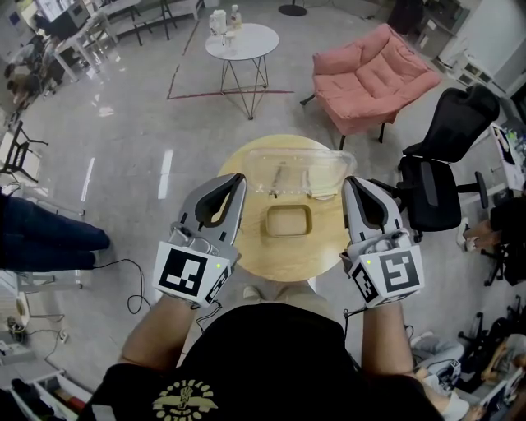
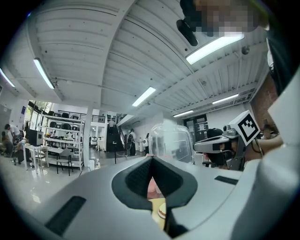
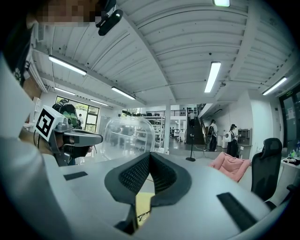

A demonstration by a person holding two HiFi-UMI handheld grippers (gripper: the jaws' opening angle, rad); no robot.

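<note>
Both grippers clenched, empty, over round wooden table (image 1: 246,256).
Head view: left gripper (image 1: 237,179) and right gripper (image 1: 348,182) flank tan rectangular tray (image 1: 288,222), apart from it; clear plastic dome (image 1: 300,168) at far edge. Left gripper view: tips together, nothing between. Right gripper view: same.

Noted: pink armchair (image 1: 374,78) far beyond the right tongs (image 1: 351,182); black office chair (image 1: 444,156) just to their right. White side table (image 1: 242,43) with bottles (image 1: 218,22) well ahead of the left tongs (image 1: 237,179). Trouser legs (image 1: 45,238) and cable (image 1: 123,275) off to their left.
</note>
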